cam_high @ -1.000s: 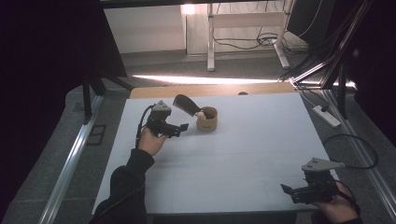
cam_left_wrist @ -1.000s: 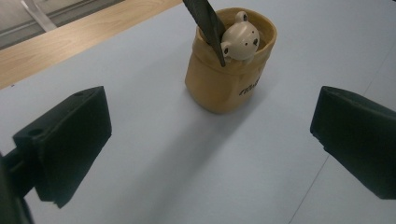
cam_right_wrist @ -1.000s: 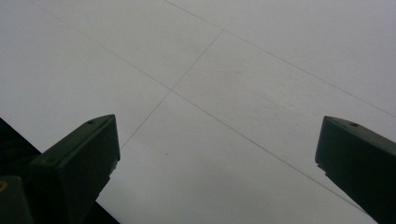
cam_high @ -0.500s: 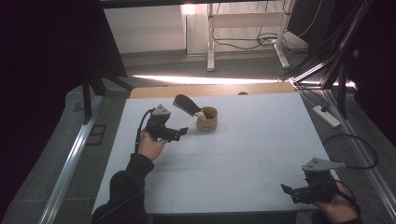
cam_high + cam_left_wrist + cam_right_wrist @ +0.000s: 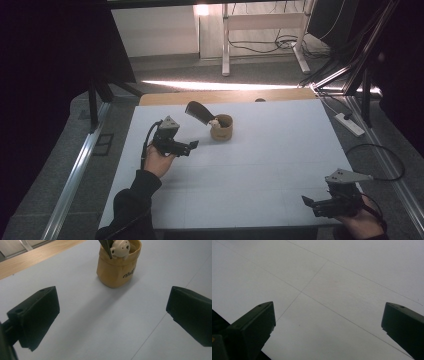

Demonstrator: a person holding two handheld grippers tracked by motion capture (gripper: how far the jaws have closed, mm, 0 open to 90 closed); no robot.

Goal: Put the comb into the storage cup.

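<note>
Tongs in the person's left hand, i.e. the left gripper, spread wide and holding nothing, with both black jaws aimed at a small tan paper bag that stands upright just ahead of the tips and a little beyond them on the white table. From the left gripper view, the bag lies ahead between the lines of the two jaws but apart from both; a white toy bear peeps over its rim, and a dark flat scoop-like piece leans out of the opening on the side nearer the tongs. Step in hand, as judged: the approach to the bag, no contact yet made. Next move, as judged: advance until the jaws straddle either the bag's soft wall or the dark piece, then press gently, since the paper would crumple or tip under a hard squeeze. Left forearm stretched forward, wrist level, gripper low over the table. Right gripper, jaws likewise wide apart and empty, rests well away at the near right corner, in the right hand, facing bare tabletop.
</note>
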